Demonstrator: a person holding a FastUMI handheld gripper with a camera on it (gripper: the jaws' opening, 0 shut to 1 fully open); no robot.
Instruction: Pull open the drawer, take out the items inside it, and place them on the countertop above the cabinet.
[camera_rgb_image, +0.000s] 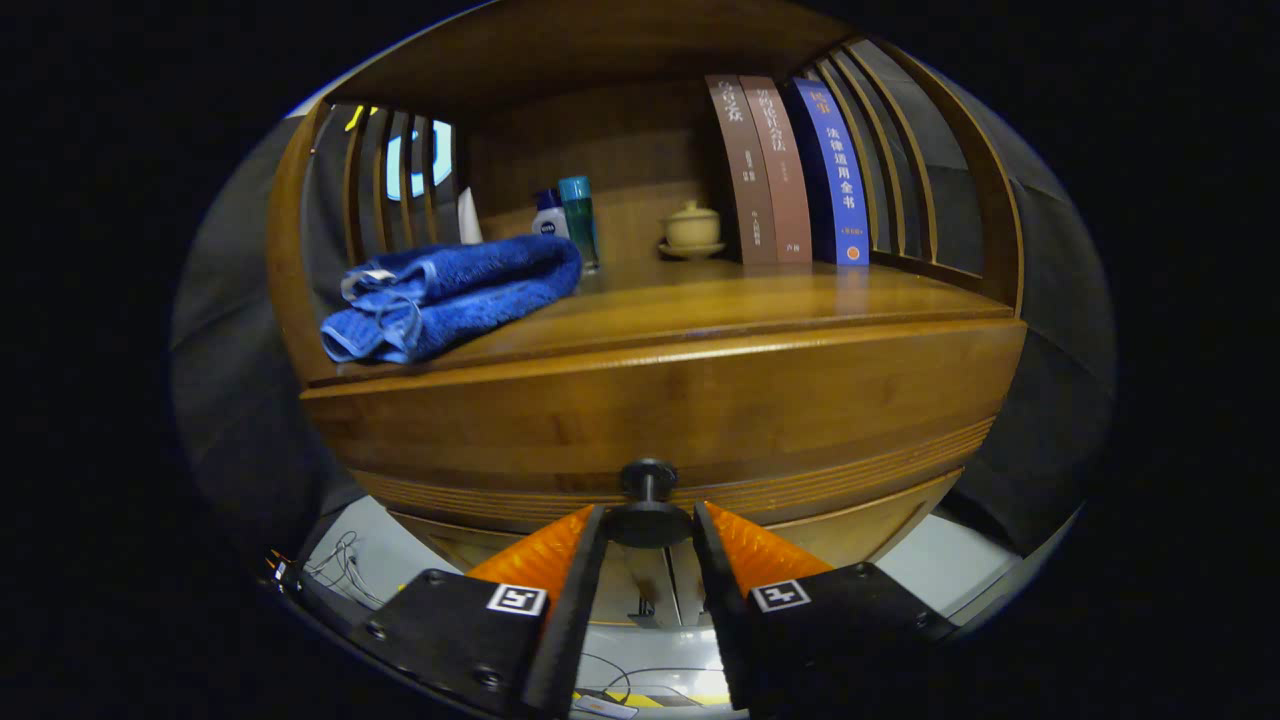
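Observation:
A wooden cabinet fills the view, its drawer front (660, 420) facing me just under the countertop (760, 295). A dark round knob (648, 478) sticks out from the lower middle of the drawer front. My gripper (648, 520) sits right at this knob, with the knob's outer disc between the two fingertips and touching both. The fingers (590, 545) are shut on the knob. The drawer's inside is hidden from here.
On the countertop a folded blue towel (450, 295) lies at the front left. Behind it stand two small bottles (566, 215), a lidded tea cup on a saucer (692, 230) and three upright books (790, 170). Slatted side rails enclose the shelf. Below lies a pale floor with cables (345, 565).

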